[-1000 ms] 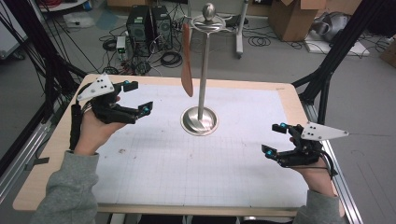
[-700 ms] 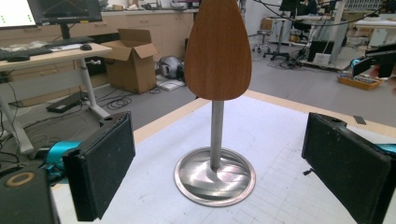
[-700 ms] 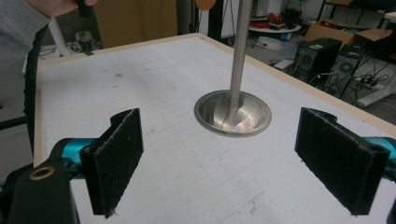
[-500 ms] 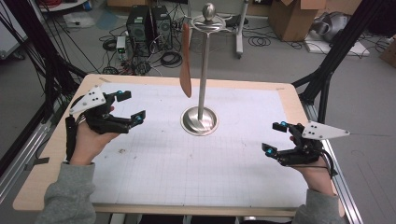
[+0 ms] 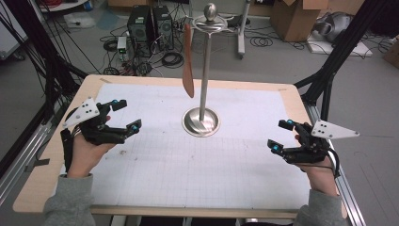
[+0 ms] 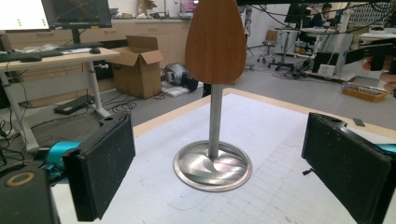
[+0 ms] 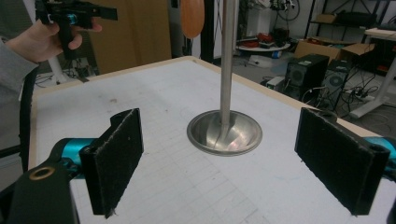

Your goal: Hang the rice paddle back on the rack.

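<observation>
Spatula [image 5: 188, 61] hangs blade-down from the top of the stand [image 5: 201, 121], which sits mid-counter toward the far edge. Long axis vertical. Your left claw [image 5: 123, 117] is open and empty near the left edge, lifted and aimed at the blade, which lies ahead and above it. Your right claw [image 5: 281, 135], also open and empty, sits low by the right edge. Judgement: the left is nearer; reach forward and up.

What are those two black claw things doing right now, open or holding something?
Left gripper: open, holding nothing, aimed at the hanging brown wooden spatula.
Right gripper: open, holding nothing, facing the shiny metal stand.
</observation>
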The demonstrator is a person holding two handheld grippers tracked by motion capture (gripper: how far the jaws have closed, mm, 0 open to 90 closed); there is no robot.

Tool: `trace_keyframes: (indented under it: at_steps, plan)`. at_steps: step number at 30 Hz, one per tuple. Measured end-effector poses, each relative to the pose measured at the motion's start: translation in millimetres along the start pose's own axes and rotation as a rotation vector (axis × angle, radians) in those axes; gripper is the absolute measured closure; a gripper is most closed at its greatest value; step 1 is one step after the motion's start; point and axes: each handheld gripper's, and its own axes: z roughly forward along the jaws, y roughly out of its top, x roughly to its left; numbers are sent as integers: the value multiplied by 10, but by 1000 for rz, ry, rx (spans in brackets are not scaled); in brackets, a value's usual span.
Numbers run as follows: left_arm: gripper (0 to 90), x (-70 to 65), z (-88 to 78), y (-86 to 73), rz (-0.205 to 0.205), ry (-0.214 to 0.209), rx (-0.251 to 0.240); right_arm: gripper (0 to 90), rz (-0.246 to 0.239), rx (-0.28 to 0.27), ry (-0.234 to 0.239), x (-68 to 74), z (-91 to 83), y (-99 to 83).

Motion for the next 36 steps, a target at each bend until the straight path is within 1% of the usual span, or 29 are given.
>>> trace_keyframes:
  at_steps: [2, 5, 6, 10, 13, 14, 17, 18, 20, 22, 24, 25, 28, 30, 31, 36]
  plan:
    - [100, -11, -17, -15, -2, 6, -4, 141, 4, -1, 0, 1, -1, 2]
    - [100, -36, -34, -32, 3, 13, -4, 141, -3, -5, 1, -5, 8, 5]
    - [101, -46, -42, -40, 12, 15, -1, 141, 1, -2, 2, -1, 9, 6]
    - [100, -77, -65, -80, 17, 25, 0, 141, -2, -8, 2, 2, 15, 13]
    - [100, -85, -91, -119, 9, 29, -3, 141, -1, -16, -1, -7, 7, 15]
    - [100, -87, -97, -134, 4, 32, -7, 141, 8, -17, -4, -6, 1, 16]
    - [100, -82, -112, -180, -8, 24, -1, 141, 8, -27, -10, -12, -8, 18]
    - [101, -79, -119, -194, -4, 31, 7, 141, 12, -27, -11, -10, -10, 20]
    - [100, -75, -132, -216, -10, 36, 7, 141, 20, -30, -10, -4, -14, 21]
    - [101, -76, -147, -235, -16, 44, 3, 141, 17, -37, -16, -8, -14, 23]
    - [100, -79, -163, -252, -15, 47, 3, 141, 27, -35, -22, -6, -24, 24]
    - [100, -86, -170, -262, -21, 46, 2, 141, 23, -40, -25, -11, -26, 24]
    - [100, -94, -188, -278, -30, 43, -1, 141, 34, -46, -29, -13, -41, 24]
    - [101, -94, -201, -276, -26, 56, 4, 141, 37, -49, -32, -19, -53, 23]
    - [100, -95, -206, -279, -31, 56, -1, 141, 36, -53, -34, -22, -59, 23]
    - [100, -85, -225, -310, -38, 77, 4, 141, 45, -71, -47, -41, -108, 22]
